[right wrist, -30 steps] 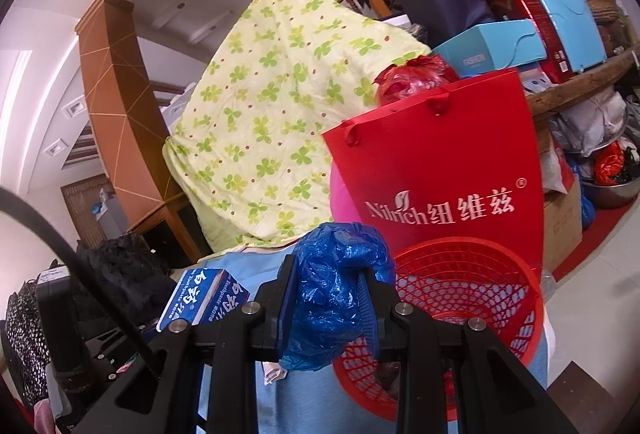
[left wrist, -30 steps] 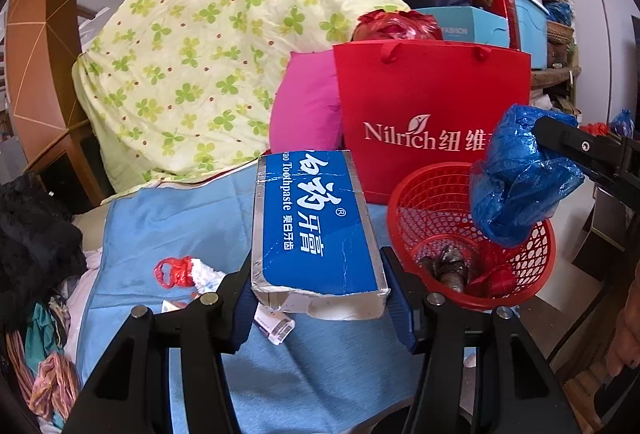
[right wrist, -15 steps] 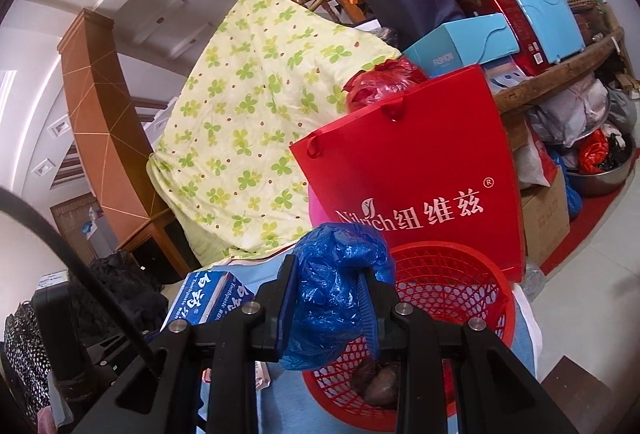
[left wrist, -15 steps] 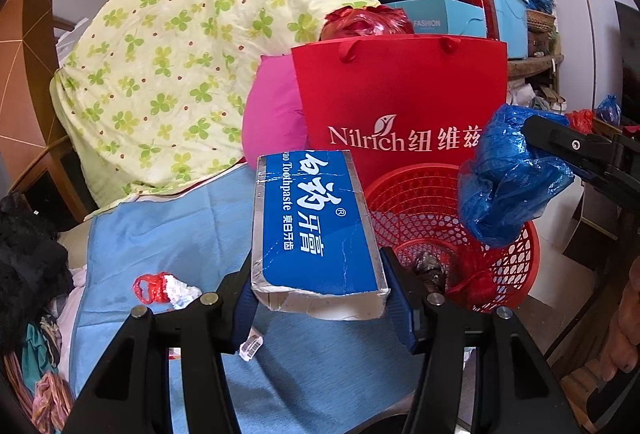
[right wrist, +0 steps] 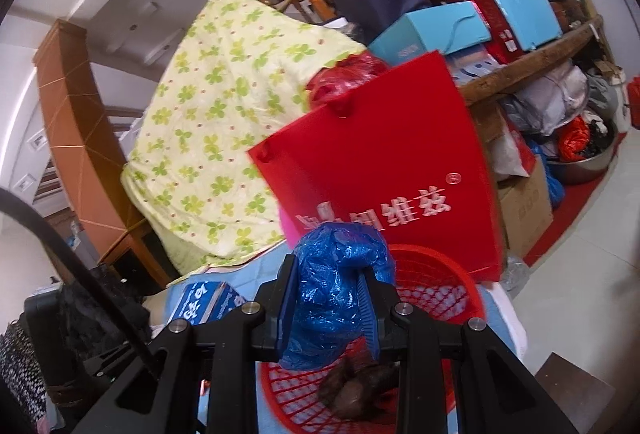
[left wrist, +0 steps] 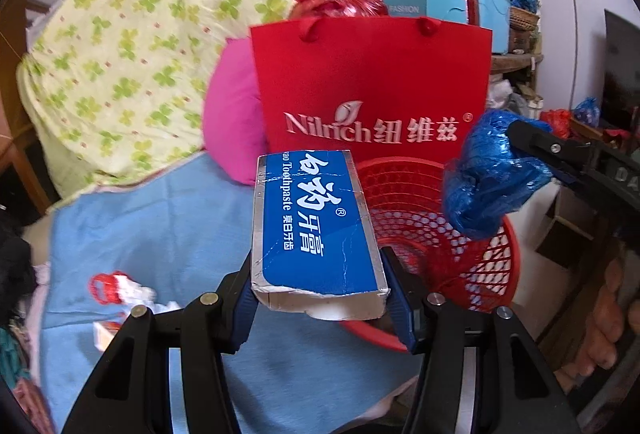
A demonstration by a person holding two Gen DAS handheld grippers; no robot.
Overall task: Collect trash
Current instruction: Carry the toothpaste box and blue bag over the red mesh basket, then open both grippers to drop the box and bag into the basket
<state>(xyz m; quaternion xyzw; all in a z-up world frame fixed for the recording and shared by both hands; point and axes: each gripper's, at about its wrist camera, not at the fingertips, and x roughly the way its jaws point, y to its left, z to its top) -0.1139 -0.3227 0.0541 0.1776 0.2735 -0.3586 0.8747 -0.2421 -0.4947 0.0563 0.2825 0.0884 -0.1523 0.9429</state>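
Observation:
My left gripper [left wrist: 320,294] is shut on a blue and silver toothpaste box [left wrist: 314,222], held above the near left rim of a red mesh basket [left wrist: 496,274]. My right gripper [right wrist: 328,302] is shut on a crumpled blue plastic bag [right wrist: 336,290] and holds it over the basket [right wrist: 440,294]; the bag also shows in the left wrist view [left wrist: 488,178]. Dark brown scraps [right wrist: 352,390] lie in the basket. The toothpaste box shows at lower left in the right wrist view [right wrist: 200,302].
A red Nilrich paper bag [left wrist: 372,86] stands right behind the basket, with a pink cushion [left wrist: 232,118] and a clover-print quilt [left wrist: 132,54] to its left. Red and white wrappers [left wrist: 116,290] lie on the blue cloth [left wrist: 160,226]. Stacked boxes [right wrist: 472,14] fill the shelf behind.
Both grippers have moved forward and toward the basket with their loads. The blue bag now hangs over the basket's inside, and the box is nearer its rim.

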